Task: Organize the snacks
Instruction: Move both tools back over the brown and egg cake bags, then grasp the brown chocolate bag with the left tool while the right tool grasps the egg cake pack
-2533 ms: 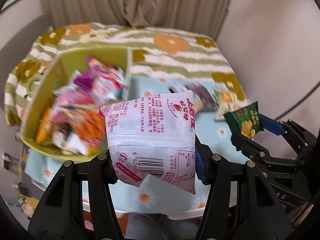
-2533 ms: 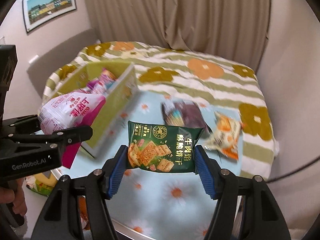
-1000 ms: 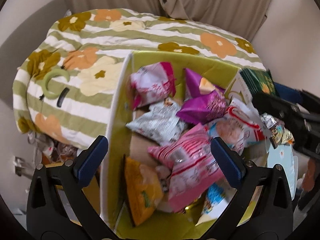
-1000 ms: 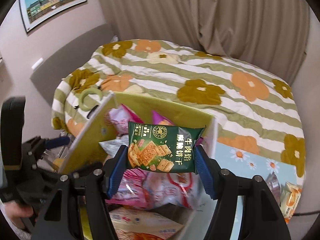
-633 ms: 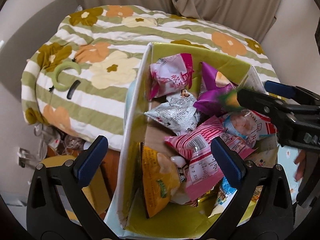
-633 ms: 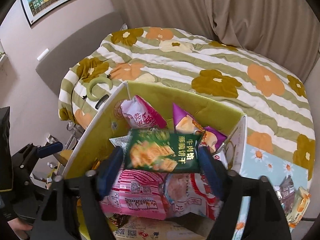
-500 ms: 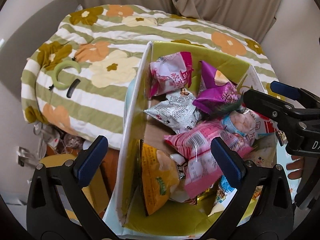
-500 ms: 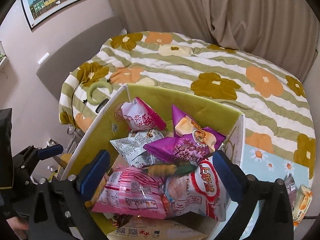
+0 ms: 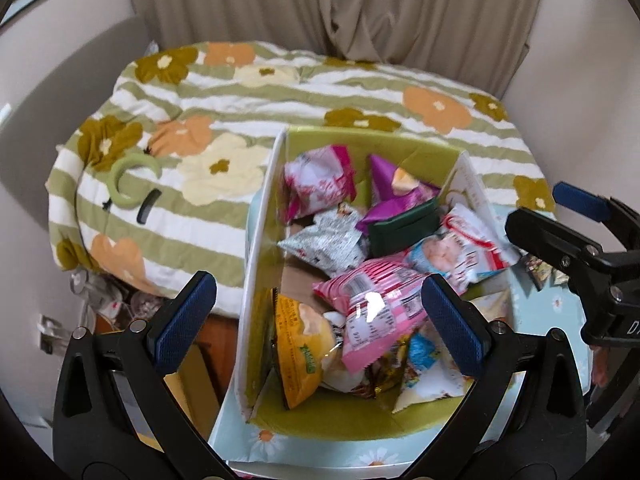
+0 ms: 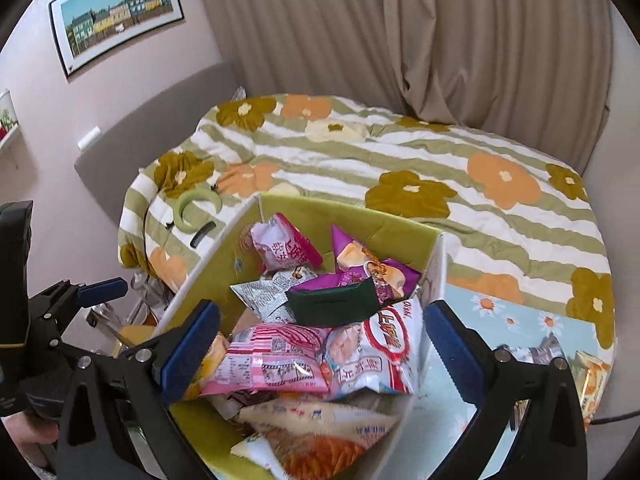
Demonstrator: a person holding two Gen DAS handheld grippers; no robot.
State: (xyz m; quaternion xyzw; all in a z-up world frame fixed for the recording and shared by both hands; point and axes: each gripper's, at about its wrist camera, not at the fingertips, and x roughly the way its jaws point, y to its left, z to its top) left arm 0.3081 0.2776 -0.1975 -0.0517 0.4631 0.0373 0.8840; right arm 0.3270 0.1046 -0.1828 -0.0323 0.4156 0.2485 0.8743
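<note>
A yellow-green box (image 9: 372, 142) (image 10: 348, 216) holds several snack bags. The dark green cracker pack (image 9: 402, 224) (image 10: 334, 304) lies on top of the pile beside a purple bag (image 9: 390, 190) (image 10: 360, 270). A pink striped bag (image 9: 372, 296) (image 10: 272, 360) lies in front of it. My left gripper (image 9: 316, 316) is open and empty above the box's near left side. My right gripper (image 10: 320, 348) is open and empty above the pile; it also shows at the right of the left wrist view (image 9: 580, 236).
The box stands on a light blue daisy-print table (image 10: 520, 316), with a few loose snack packs (image 10: 592, 372) at its right end. Behind is a bed with a green striped flower quilt (image 10: 400, 160) and a green ring (image 9: 128, 178). Curtains hang at the back.
My left gripper let the pink bag fall into the box. My right gripper opened and dropped the green cracker pack, which now lies on the pile. Both grippers have drawn back a little.
</note>
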